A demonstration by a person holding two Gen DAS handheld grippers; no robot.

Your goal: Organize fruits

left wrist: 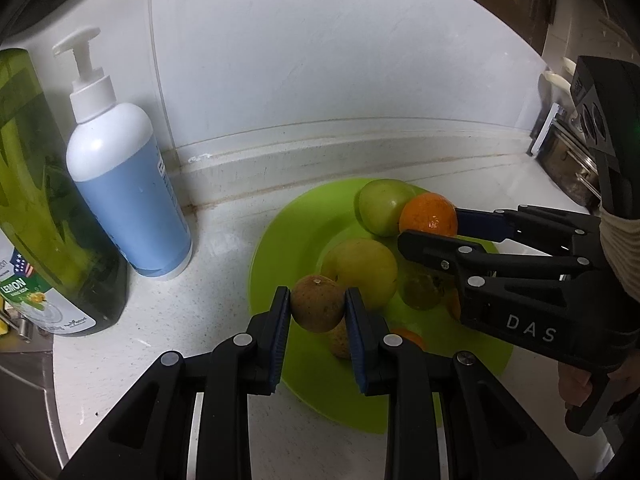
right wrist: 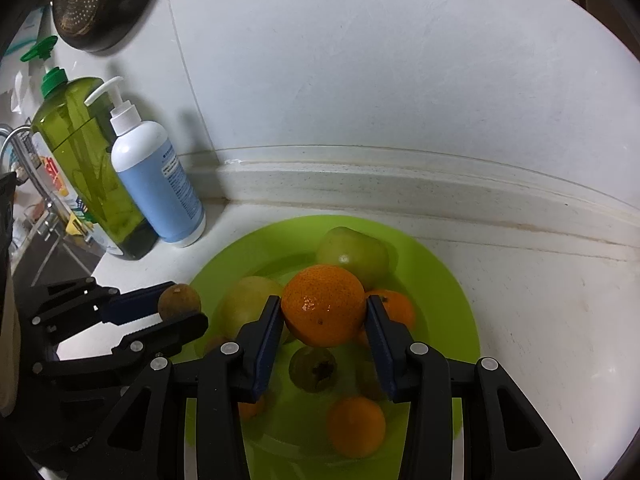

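Observation:
My left gripper [left wrist: 317,308] is shut on a small brown fruit [left wrist: 317,303] and holds it above the left part of a lime green plate [left wrist: 276,236]. My right gripper [right wrist: 323,312] is shut on an orange [right wrist: 323,305], lifted over the same plate [right wrist: 452,280]. On the plate lie a green apple [right wrist: 354,254], a yellow-green apple [right wrist: 246,304], a dark green fruit [right wrist: 313,368] and other oranges [right wrist: 356,426]. The right gripper shows in the left wrist view [left wrist: 428,226], the left gripper in the right wrist view [right wrist: 180,312].
A white and blue pump bottle [left wrist: 124,188] and a green dish-soap bottle [left wrist: 44,200] stand to the left by the wall. The white backsplash [left wrist: 320,80] rises close behind the plate. A sink with a tap [right wrist: 16,148] lies at the far left.

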